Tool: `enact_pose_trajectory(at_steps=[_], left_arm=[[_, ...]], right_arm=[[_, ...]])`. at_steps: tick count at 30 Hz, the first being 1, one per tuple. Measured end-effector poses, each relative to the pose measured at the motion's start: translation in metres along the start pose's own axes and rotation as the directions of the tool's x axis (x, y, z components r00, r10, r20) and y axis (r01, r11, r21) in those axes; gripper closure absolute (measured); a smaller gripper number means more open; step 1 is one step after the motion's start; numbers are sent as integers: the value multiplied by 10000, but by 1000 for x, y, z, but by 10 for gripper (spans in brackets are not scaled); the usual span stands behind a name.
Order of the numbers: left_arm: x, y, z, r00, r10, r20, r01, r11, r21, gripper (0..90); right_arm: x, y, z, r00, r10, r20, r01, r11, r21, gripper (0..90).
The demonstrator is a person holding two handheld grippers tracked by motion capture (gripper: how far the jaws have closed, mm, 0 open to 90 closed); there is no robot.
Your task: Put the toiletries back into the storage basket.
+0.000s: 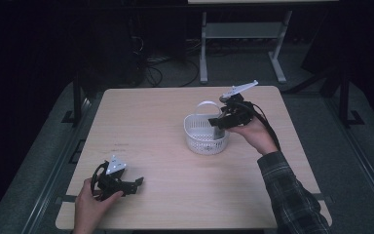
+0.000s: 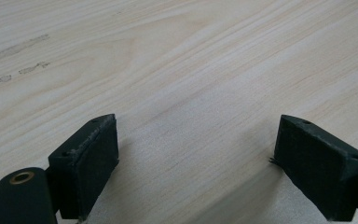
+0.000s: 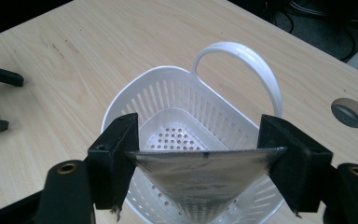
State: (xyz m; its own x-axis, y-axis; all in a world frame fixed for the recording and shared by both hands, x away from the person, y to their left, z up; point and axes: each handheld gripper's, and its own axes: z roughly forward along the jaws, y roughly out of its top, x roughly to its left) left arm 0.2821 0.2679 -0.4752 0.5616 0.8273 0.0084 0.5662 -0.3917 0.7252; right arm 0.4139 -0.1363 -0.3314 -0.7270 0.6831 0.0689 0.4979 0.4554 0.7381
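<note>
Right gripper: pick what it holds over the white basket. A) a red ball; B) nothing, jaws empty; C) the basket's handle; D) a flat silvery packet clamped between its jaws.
D: in the right gripper view, the right gripper clamps a flat silvery packet edge to edge between its jaws, just above the white basket, whose handle stands free.

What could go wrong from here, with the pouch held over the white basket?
1. The right gripper holds the silvery pouch only by its top edge, so it might slip or twist as the jaws open.
2. The pouch hangs near the basket front rim, so it could catch there instead of dropping in.
3. The basket looks light, and the left gripper rests open on the table, far off, so a nudge might shift or tip it.
</note>
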Motion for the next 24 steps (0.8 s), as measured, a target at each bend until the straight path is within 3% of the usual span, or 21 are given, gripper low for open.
enact_pose_trajectory(at_steps=[24], left_arm=[[0, 0, 0, 10000, -12, 6, 12, 10000, -1, 126]], right_arm=[[0, -11, 18, 10000, 28, 13, -29, 9993, 385, 297]])
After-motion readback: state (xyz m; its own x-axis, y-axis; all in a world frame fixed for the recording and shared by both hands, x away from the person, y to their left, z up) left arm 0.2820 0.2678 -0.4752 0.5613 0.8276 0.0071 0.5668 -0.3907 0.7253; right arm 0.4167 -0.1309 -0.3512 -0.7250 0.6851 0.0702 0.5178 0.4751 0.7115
